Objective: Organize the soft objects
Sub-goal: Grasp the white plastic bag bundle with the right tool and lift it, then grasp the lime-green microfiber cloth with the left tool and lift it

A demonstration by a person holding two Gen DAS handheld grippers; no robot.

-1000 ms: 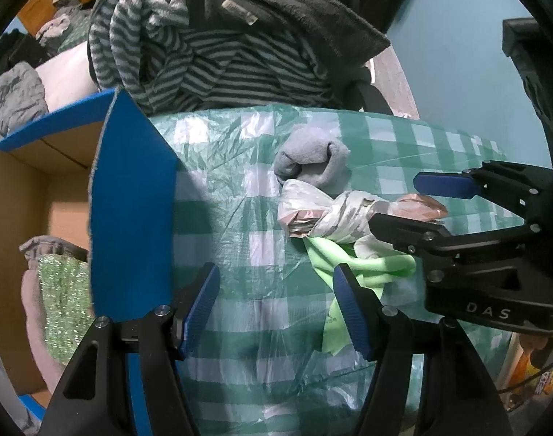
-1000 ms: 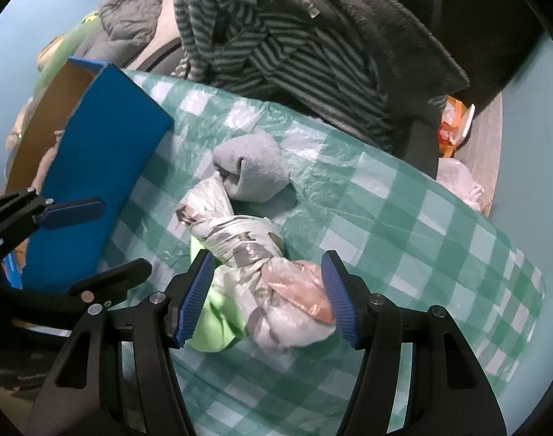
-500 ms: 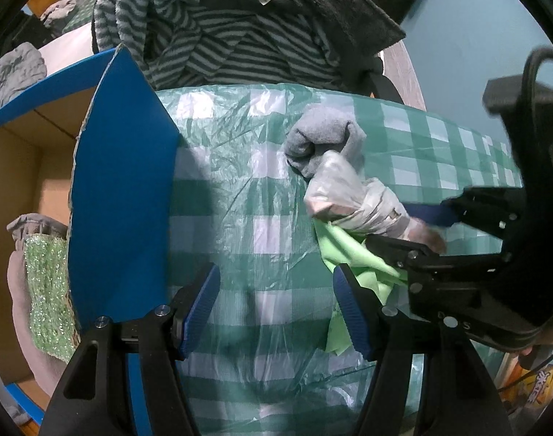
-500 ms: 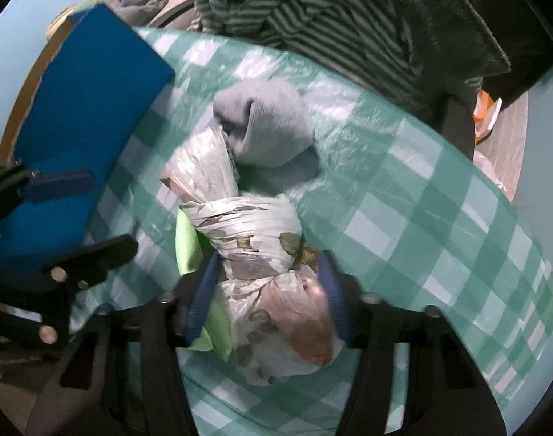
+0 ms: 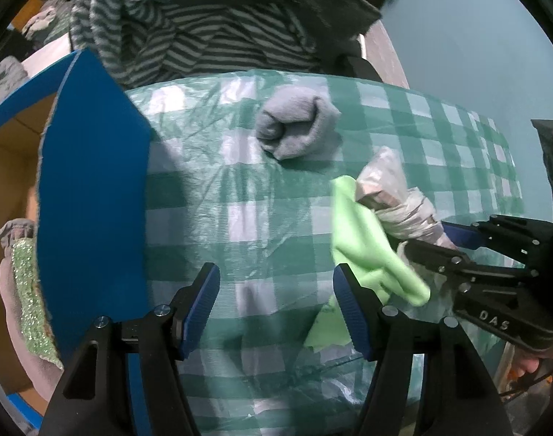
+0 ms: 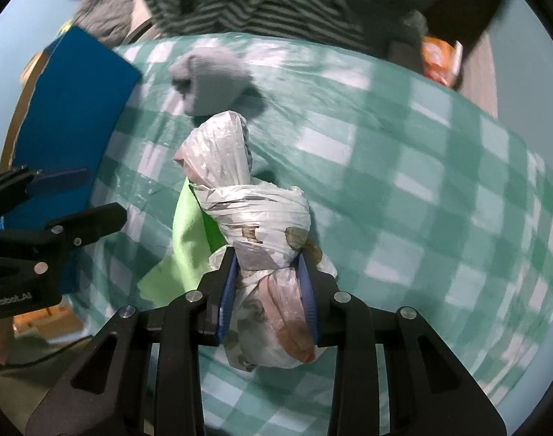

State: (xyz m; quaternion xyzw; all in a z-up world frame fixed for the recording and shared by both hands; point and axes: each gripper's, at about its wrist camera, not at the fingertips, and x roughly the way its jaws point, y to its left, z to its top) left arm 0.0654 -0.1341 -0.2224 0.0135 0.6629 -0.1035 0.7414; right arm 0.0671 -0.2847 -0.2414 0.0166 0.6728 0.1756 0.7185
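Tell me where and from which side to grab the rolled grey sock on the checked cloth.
Grip the grey sock across the middle of its rolled bundle, coming straight down from above. It lies alone on the checked cloth, clear of the knotted plastic bag and blue box flap, so the open left gripper could probably straddle it.

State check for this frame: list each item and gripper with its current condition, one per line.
Knotted plastic bag: tied shut, pinched between the right gripper's fingers.
Right gripper: closing on the bag.
Left gripper: open, empty, over the tablecloth.
Green cloth: crumpled, partly under the bag.
Grey sock: rolled up, lying apart on the tablecloth.
Blue-sided cardboard box: open, soft items inside.
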